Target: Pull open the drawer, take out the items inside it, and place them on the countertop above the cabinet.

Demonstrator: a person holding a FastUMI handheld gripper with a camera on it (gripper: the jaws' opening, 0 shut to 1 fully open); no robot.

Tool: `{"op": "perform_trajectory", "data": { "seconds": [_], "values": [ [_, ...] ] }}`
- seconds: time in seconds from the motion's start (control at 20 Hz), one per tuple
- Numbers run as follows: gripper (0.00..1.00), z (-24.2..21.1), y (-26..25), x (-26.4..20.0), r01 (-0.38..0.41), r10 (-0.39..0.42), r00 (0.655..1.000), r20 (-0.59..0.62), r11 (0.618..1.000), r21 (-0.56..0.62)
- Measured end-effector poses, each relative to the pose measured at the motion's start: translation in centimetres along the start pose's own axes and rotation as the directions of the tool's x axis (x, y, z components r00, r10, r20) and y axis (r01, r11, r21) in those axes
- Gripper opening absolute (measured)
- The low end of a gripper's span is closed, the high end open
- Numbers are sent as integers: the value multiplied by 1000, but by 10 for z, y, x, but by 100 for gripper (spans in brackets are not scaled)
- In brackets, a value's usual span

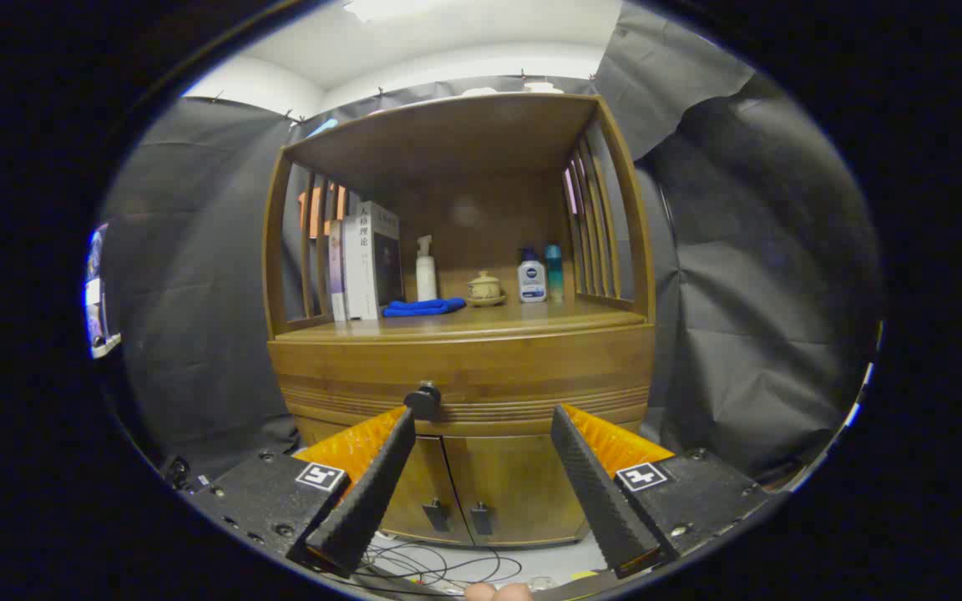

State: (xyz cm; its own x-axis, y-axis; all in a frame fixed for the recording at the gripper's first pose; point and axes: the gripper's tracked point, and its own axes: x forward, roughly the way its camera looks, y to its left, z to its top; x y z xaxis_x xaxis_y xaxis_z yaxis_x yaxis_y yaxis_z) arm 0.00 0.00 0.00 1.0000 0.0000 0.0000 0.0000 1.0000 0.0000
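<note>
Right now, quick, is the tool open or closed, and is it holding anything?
Tool: open, holding nothing; its fingers are spread apart in front of the closed drawer, the drawer knob just by the left fingertip, not gripped.

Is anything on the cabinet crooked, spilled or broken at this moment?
Nothing stands out. The drawer is closed and level, its knob just beyond the open tongs. The books, bottles and folded blue cloth sit tidy on the countertop.

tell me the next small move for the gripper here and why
Probably shift the gripper left and forward so the drawer knob sits between its fingers. The drawer looks closed, the fingers are spread open, and the knob sits by the left fingertip, not centred.
</note>
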Motion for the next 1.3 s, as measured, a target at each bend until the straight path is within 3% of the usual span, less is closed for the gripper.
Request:
{"op": "perform_trajectory", "data": {
  "seconds": [1.3],
  "values": [
    [100,0,-3,0,14,-14,1000,-7,1000,-22]
  ]
}}
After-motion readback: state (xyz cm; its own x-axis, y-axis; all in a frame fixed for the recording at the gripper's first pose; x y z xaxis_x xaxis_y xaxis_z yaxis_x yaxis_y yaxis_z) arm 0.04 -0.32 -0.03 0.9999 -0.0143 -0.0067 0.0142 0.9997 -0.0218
